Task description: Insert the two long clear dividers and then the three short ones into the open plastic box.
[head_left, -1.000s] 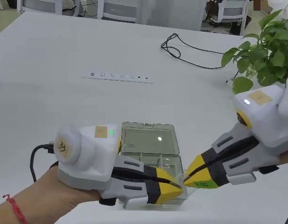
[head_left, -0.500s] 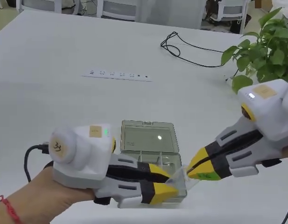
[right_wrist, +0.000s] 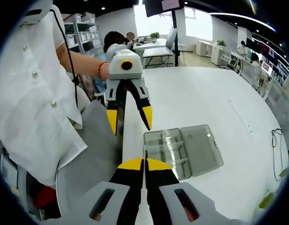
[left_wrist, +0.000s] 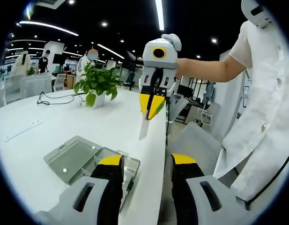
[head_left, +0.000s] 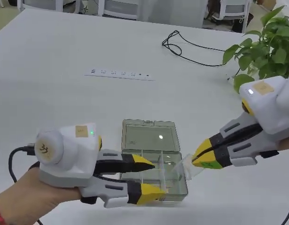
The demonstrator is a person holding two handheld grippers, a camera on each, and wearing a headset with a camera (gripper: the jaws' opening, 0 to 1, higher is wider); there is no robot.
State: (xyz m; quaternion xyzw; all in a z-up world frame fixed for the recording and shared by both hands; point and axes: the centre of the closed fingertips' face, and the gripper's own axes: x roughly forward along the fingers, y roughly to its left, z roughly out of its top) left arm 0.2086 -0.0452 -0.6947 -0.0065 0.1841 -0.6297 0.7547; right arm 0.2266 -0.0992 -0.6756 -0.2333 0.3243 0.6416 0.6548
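Yellow-tipped white left gripper (head_left: 152,177) over front-left of open clear plastic box (head_left: 149,138), jaws apart, empty, yellow-tipped white right gripper (head_left: 199,161) at box's right edge, jaws pinched on short clear plastic divider (head_left: 185,166), divider tilted above box's right compartments

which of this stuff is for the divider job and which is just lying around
For the job: open plastic box; clear divider, held in the right gripper; left gripper, open.

Lying about: power strip; black cable; potted plant.

Clear glossy plastic box (head_left: 149,140) and divider (left_wrist: 144,127); matt table (head_left: 64,108), perhaps laminate.
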